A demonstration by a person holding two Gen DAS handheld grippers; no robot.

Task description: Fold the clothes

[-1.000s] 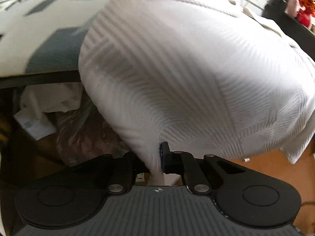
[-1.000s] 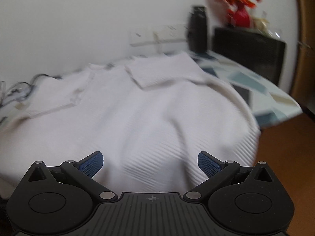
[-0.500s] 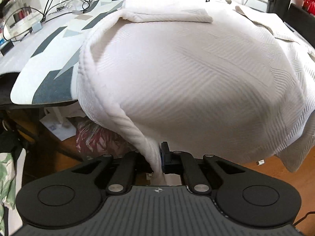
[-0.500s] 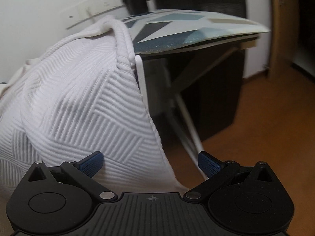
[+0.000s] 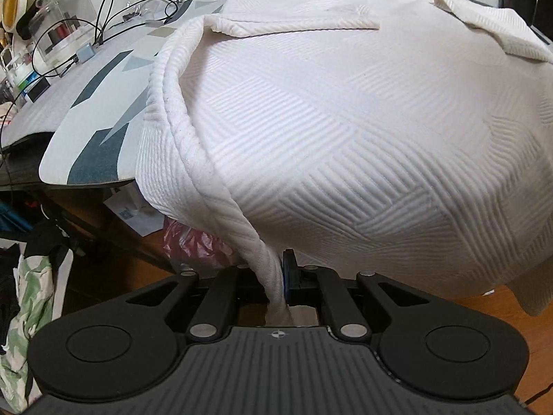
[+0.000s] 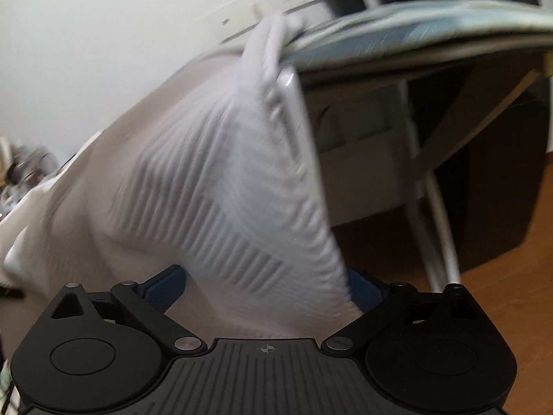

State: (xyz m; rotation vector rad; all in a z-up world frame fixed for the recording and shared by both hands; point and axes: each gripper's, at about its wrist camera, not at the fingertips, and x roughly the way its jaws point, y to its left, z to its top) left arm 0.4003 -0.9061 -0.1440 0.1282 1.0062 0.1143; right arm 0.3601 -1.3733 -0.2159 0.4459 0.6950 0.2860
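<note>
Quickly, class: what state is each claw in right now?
Left claw: closed on the white shirt's hem.
Right claw: open, the shirt's hanging corner between its fingers.

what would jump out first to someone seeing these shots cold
A big white textured garment fills both views, spread over the patterned table and spilling off its near edge. The left gripper is clamped on the garment's bottom corner, while the right gripper is open with the hanging hem lying between its blue fingertips. Cables and clutter crowd the table's far left.
</note>
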